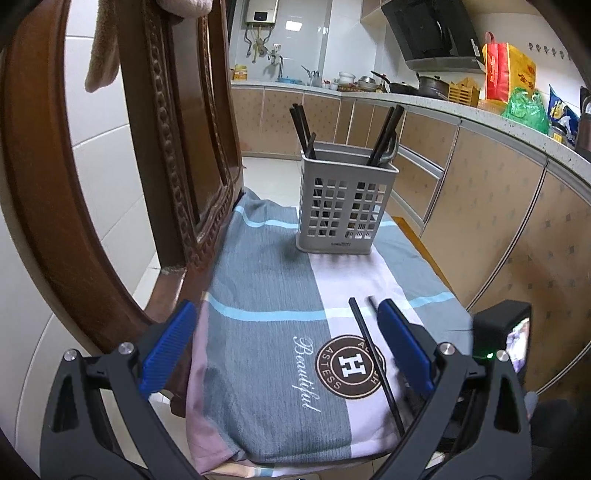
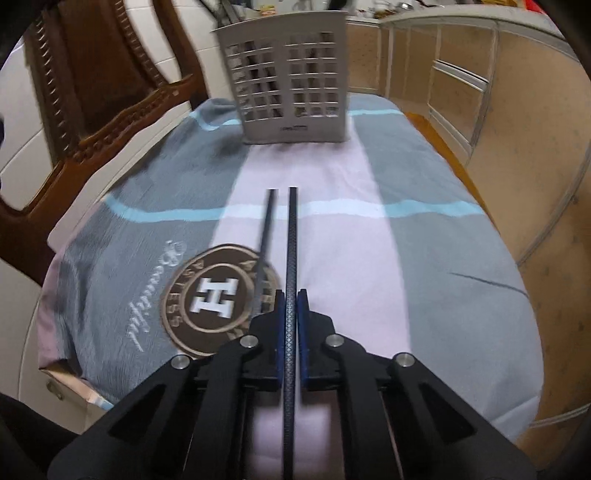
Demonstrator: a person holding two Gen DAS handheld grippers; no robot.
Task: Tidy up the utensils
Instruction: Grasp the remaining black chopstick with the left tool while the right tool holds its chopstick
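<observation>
Several chopsticks already stand in the far holder [image 1: 347,206]; right hand-held gripper [image 2: 291,295] clenches one chopstick [image 2: 292,240] (second [image 2: 266,229] lies beside); left hand-held gripper [image 1: 284,350] released.

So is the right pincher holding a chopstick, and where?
Yes, the right gripper pinches one black chopstick partway along its length. The left gripper is open, holding nothing.

A home kitchen is showing here. Pans are sitting on the counter [image 1: 424,101] under a range hood [image 1: 432,33]. A water heater [image 1: 260,13] is hanging nearby.
</observation>
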